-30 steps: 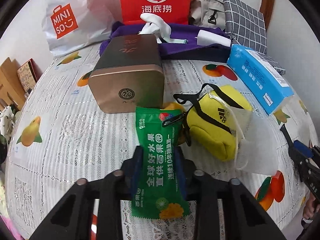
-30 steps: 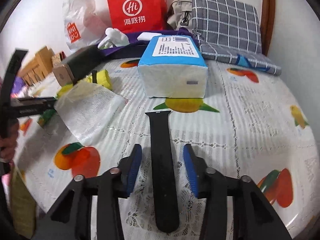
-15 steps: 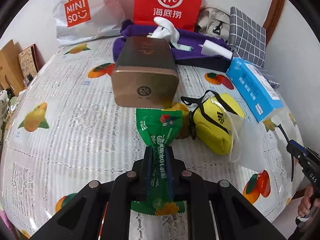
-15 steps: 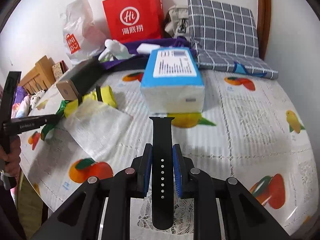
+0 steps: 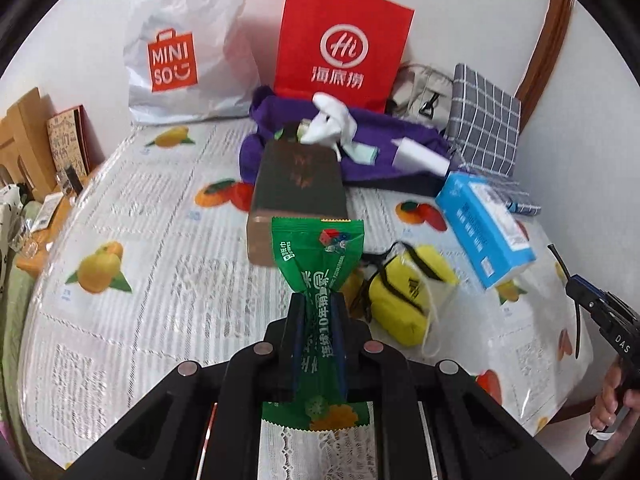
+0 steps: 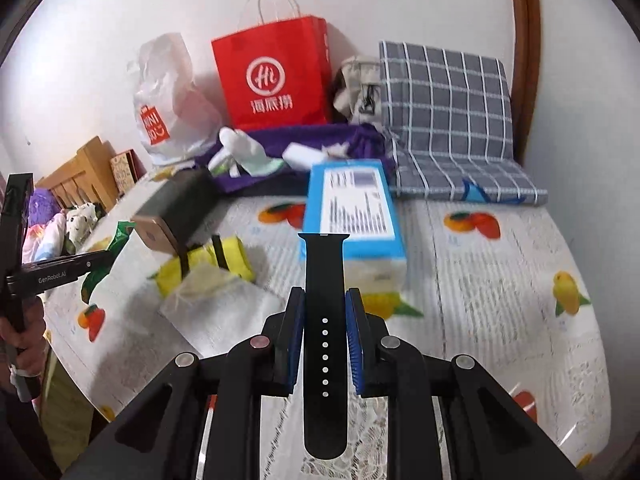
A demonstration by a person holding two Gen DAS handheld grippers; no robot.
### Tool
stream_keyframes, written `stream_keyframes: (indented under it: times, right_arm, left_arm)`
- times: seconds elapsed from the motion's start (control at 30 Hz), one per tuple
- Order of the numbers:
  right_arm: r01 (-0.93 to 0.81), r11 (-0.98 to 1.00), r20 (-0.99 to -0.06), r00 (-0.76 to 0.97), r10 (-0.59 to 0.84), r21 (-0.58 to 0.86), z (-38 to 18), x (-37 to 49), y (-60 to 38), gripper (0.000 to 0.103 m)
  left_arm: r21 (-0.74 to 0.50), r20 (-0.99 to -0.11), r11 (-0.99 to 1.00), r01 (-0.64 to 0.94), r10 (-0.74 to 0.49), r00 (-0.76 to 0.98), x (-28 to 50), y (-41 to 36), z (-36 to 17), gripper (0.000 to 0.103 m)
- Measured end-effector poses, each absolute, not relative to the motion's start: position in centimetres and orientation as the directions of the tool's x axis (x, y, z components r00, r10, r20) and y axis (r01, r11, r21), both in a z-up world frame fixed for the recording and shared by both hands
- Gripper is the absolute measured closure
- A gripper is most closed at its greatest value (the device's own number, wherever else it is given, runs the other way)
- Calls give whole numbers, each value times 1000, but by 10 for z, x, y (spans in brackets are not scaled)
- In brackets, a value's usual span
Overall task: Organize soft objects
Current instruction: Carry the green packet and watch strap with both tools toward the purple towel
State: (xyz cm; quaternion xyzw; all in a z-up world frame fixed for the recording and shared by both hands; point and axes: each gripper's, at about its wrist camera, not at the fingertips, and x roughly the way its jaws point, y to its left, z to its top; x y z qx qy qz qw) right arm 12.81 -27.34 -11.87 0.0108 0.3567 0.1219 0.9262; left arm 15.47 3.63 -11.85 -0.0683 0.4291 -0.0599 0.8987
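Observation:
My left gripper (image 5: 317, 300) is shut on a green snack packet (image 5: 318, 256), pinched at its middle and lifted off the table. My right gripper (image 6: 325, 294) is shut on a black watch strap (image 6: 325, 272), which points away from me above the tablecloth. The strap and right gripper also show at the right edge of the left wrist view. A yellow pouch (image 5: 404, 304) with a white mesh bag (image 6: 216, 300) against it lies on the table. A blue tissue pack (image 5: 484, 224) lies to the right of it.
A bronze tin box (image 5: 298, 192) stands mid-table. At the back are a purple bag (image 5: 384, 136) holding white items, a red paper bag (image 5: 344, 48), a white plastic bag (image 5: 180, 52) and a checked cushion (image 6: 444, 120). A hand (image 6: 20, 336) holds the left gripper.
Both grippers closed on their objects and rose from the table: the left with the green packet, the right with the black strap. The table looks farther below now.

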Motion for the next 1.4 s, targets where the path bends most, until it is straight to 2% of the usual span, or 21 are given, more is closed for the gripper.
stream_keyframes:
  times: [0.9,1.4]
  right_arm:
    - [-249,960,-623,733,272,126,-63,214,-253,83]
    - [-243,965,-612,750,251,97,-48,265,-241,83]
  left_arm:
    - [-163,-688,985,53,-152,710,224,32,-46,90]
    - [-196,-691,980,32,-162,705,281,33,-45,90]
